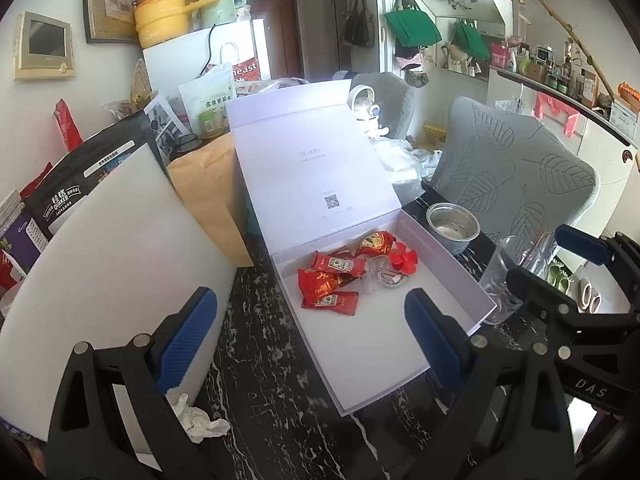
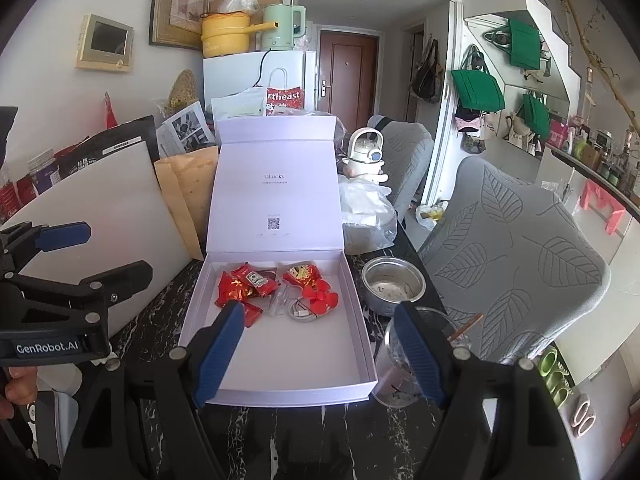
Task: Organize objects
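Right wrist: black marble table (image 2: 320,432), grey leaf-print chair (image 2: 520,248), fridge (image 2: 236,80).

Pale lilac-white box (image 2: 362,332), lid up, small grey print and a dark square code inside. Red packets (image 2: 240,284) with gold and white markings, a red flower-shaped piece (image 2: 320,298) beside them. Black tabletop (image 1: 272,380) veined in white, like marble. Grey chair cover (image 2: 516,264) with an outlined leaf pattern. Dull silver metal bowl (image 2: 394,284). Clear plastic cup (image 2: 394,372). Brown paper envelopes (image 2: 188,196). White foam board (image 1: 108,264). Black gripper frames, blue textured pads (image 1: 186,346). Green bags (image 2: 476,86) on the wall; yellow pot (image 2: 224,34); mint-green kettle (image 2: 280,26).
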Demonstrator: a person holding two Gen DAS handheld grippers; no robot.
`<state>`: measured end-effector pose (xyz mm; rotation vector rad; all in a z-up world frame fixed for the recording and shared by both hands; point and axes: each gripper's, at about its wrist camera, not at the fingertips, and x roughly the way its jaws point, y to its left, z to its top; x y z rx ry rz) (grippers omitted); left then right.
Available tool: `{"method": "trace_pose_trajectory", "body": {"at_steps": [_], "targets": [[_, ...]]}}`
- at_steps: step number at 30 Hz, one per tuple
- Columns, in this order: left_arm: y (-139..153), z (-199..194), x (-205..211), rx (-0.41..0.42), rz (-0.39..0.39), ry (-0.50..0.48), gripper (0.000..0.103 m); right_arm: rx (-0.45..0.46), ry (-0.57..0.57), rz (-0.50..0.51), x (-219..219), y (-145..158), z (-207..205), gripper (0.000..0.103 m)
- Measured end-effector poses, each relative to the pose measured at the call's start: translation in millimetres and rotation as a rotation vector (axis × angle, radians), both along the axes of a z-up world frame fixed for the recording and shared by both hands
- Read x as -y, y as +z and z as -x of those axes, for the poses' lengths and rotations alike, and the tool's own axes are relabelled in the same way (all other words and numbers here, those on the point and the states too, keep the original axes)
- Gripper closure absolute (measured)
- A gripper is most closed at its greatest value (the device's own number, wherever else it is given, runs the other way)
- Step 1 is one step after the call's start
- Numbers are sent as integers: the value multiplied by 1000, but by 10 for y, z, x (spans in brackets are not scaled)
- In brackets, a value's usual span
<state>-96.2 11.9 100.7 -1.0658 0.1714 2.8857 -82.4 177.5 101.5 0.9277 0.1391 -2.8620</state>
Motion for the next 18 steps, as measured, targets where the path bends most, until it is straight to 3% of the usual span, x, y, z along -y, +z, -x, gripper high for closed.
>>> {"method": "trace_pose_trajectory", "body": {"at_steps": [8,18], "targets": [[99,-311,-86,-26,15,-17,8,-23,-25,15,-30,82,-348,25],[-53,-597,-94,-1,5,-14,8,-9,-39,31,-36,-85,-632,25]]}}
